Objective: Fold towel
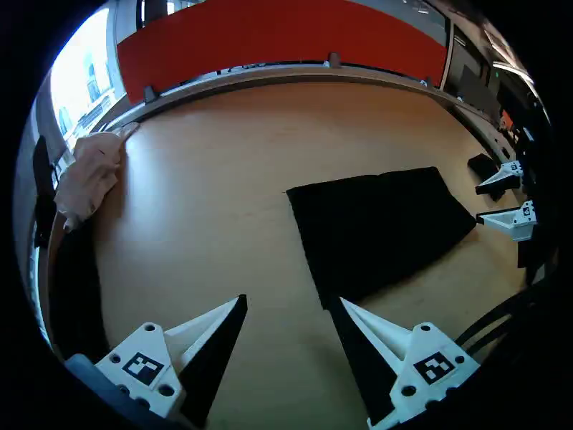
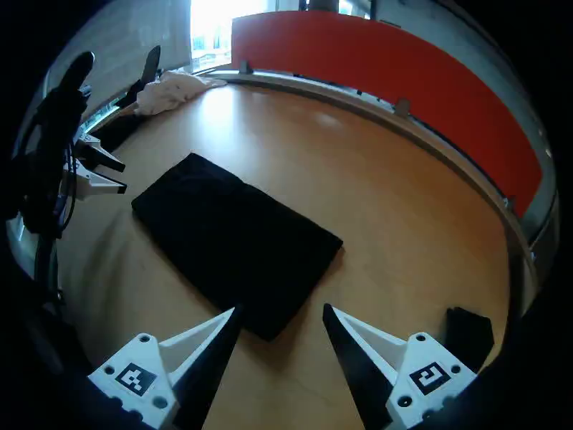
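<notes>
Item under inspection: one black towel (image 1: pixel 379 229), lying flat on a wooden table (image 1: pixel 215 215). It is folded into a rough rectangle, with no part lifted.

Left gripper (image 1: pixel 290 301): released. Its fingers stand wide apart with nothing between them. In the left gripper view, the towel's near corner sits just beside the right-hand finger (contact cannot be confirmed).

Right gripper (image 2: pixel 279 309): released. Its fingers are spread, and in the right gripper view the towel's near corner lies in the gap between the two tips. Neither finger presses on the cloth. In the left gripper view, this gripper appears at the towel's far side with one fingertip at the towel's edge.

The two grippers face the towel from opposite ends.

Other items noted:
- A pale crumpled cloth (image 2: pixel 175 89) lies at the table's far corner, well apart from the towel.
- A small black object (image 2: pixel 469 333) rests on the table near the right gripper.
- A red panel (image 2: pixel 401 79) runs along the back edge of the table.
</notes>
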The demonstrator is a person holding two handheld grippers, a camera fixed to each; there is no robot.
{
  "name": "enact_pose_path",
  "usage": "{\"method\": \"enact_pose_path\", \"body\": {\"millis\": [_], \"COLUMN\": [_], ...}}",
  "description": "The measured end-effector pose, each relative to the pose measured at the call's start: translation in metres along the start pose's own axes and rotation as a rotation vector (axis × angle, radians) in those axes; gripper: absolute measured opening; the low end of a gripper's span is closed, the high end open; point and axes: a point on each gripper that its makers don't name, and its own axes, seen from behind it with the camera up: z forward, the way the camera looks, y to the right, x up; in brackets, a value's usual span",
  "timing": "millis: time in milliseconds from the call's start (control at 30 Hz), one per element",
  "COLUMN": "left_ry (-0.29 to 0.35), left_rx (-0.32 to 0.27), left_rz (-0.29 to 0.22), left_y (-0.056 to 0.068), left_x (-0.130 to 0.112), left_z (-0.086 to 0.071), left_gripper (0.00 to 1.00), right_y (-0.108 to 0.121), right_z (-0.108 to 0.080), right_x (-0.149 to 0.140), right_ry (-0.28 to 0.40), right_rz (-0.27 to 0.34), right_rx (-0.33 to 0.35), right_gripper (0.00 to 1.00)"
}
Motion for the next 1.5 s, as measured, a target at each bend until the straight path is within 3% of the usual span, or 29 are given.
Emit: {"method": "enact_pose_path", "body": {"millis": [800, 1033, 1500], "left_ry": [0.006, -0.002, -0.012], "left_rx": [0.075, 0.081, 0.088], "left_rz": [-0.115, -0.134, -0.141], "left_y": [-0.022, -0.025, -0.029], "left_x": [-0.028, -0.037, -0.045], "left_z": [-0.039, -0.044, -0.047], "left_gripper": [0.85, 0.85, 0.85], "right_y": [-0.014, -0.012, -0.009], "right_z": [0.006, 0.006, 0.008], "right_x": [-0.021, -0.026, -0.030], "right_ry": [-0.063, -0.088, -0.115], "right_rz": [-0.146, -0.166, -0.159], "right_rx": [0.104, 0.124, 0.146], "right_gripper": [0.81, 0.59, 0.30]}}
